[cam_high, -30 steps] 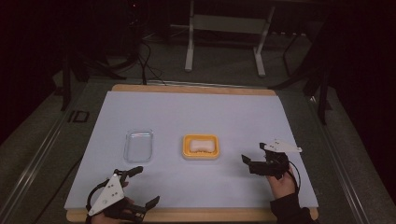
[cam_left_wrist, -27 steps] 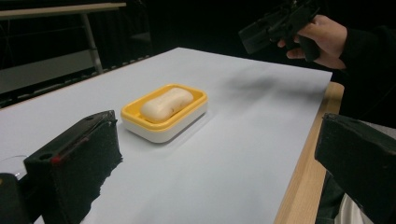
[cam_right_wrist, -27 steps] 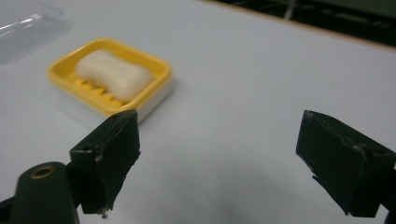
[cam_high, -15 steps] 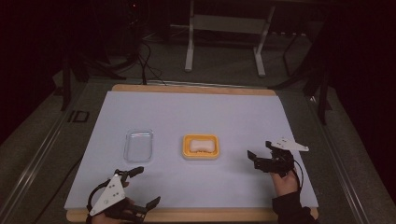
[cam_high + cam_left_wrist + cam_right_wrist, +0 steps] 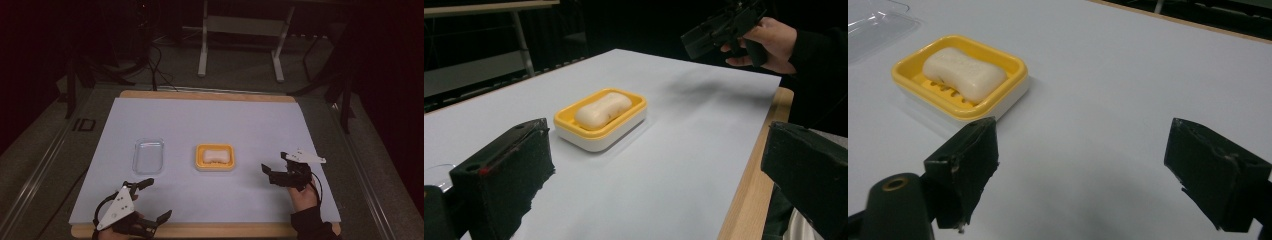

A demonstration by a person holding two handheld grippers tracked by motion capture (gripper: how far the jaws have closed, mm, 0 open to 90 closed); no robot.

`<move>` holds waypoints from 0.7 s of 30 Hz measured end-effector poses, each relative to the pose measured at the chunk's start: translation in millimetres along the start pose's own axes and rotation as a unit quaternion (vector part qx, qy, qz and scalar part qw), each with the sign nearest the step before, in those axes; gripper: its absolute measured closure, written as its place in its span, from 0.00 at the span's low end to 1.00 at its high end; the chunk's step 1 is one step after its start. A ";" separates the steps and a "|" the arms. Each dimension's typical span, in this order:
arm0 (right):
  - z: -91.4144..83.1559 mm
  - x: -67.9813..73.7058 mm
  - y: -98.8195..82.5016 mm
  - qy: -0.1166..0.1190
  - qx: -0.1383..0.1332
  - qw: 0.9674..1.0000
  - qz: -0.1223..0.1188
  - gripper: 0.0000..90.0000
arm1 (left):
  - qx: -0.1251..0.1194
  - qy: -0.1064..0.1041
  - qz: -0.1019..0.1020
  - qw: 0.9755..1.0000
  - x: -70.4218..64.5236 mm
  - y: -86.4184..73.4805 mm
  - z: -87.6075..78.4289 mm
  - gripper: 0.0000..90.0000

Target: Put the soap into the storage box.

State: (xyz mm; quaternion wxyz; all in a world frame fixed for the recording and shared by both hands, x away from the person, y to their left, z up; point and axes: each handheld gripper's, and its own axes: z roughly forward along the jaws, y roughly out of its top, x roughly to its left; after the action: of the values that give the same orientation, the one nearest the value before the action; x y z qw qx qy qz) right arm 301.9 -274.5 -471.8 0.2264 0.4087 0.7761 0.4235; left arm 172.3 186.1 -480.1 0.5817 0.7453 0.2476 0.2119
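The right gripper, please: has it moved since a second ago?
Yes. The right gripper has drifted slightly toward the person and rightward, away from the yellow soap dish, which stayed put.

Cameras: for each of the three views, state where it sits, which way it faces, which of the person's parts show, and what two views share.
High view: above the person's side, facing forward and down on the table; left gripper, right gripper and right hand enter from the bottom.
Left gripper view: low on the left gripper, facing across the soap dish; own open jaws, plus the right hand.
Right gripper view: on the right gripper, facing down toward the soap dish; own open jaws.
Shared: both gripper views show the soap bar in the dish.
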 end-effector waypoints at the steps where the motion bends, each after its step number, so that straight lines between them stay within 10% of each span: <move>1: 0.2 0.2 0.0 0.000 0.000 1.000 0.000 0.15 | 0.000 0.000 0.000 1.000 0.1 0.0 0.0 0.00; 21: 4.3 0.9 -0.9 0.017 0.007 1.000 -0.004 0.15 | 0.000 0.005 -0.005 1.000 1.3 0.3 -0.3 0.00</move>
State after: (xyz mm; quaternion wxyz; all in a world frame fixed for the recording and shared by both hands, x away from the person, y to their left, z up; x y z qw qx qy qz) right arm 304.0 -272.0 -474.9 0.2122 0.4004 0.7841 0.4241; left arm 173.2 187.1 -479.8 0.5816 0.7429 0.2538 0.2131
